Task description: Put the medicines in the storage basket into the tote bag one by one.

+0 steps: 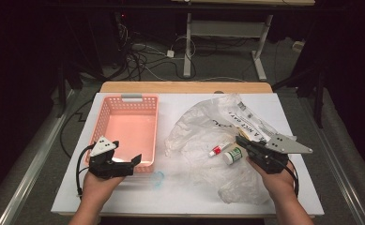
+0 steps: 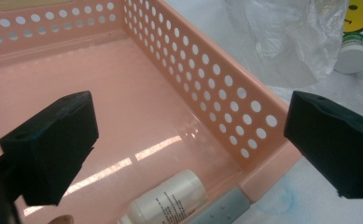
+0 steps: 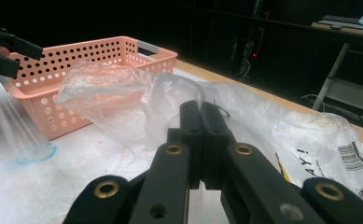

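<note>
White table cover (image 1: 288,187) laid over a wooden tabletop (image 1: 185,87), blue ring-shaped smudge (image 1: 157,179) seen on the cover, tangled cables (image 1: 142,58) strewn on the dark floor behind, grey desk frame (image 1: 187,47) set beyond them

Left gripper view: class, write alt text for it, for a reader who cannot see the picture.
The left gripper, its two black jaws wide apart, hangs over the near corner of a pink perforated plastic basket with a white labelled bottle lying on its floor. Beyond the basket wall, on the white table, lie a crumpled clear plastic bag and a small white jar with a green label.
</note>
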{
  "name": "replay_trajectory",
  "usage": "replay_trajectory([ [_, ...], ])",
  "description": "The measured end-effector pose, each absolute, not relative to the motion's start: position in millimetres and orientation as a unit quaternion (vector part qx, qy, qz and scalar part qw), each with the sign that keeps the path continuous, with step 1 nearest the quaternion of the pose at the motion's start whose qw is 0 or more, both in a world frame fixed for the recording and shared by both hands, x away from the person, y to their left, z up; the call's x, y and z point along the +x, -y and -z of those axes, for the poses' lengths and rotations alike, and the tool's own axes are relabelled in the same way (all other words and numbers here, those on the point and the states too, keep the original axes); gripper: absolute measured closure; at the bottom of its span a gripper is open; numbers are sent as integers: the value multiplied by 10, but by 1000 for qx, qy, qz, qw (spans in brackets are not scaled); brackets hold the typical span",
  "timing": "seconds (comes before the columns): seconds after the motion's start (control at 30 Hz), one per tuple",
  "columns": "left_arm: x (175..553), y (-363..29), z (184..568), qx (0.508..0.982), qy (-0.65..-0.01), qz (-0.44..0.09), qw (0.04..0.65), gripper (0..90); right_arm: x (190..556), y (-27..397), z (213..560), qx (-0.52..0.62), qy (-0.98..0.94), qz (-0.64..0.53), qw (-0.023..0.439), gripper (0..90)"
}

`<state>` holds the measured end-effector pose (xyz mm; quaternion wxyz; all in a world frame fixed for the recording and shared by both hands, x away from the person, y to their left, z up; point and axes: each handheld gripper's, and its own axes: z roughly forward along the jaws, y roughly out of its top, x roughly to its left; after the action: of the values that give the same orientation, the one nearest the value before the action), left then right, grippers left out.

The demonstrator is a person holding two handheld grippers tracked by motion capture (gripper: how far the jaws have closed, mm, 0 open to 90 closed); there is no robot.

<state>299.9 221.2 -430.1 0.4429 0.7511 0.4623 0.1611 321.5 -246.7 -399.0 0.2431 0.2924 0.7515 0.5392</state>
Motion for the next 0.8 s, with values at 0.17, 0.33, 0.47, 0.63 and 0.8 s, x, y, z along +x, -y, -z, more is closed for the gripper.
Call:
replay_trajectory([
  [0.17,3003,-2251,4274,750,-462,-158,447,167,3221,2459,3995,294,-752,-539,241,900],
  [0.33,3048,-2223,4233,751,-460,-130,456,383,3228,2447,4007,292,-754,-537,239,900],
  [0.47,3092,-2146,4201,768,-463,-136,420,472,3220,2441,4002,293,-754,-537,239,900],
  [0.63,3151,-2121,4191,779,-481,-135,379,666,3223,2456,3997,291,-754,-537,241,900],
  [0.8,3191,-2100,4166,795,-476,-137,350,753,3228,2437,4007,288,-758,-535,240,900],
])
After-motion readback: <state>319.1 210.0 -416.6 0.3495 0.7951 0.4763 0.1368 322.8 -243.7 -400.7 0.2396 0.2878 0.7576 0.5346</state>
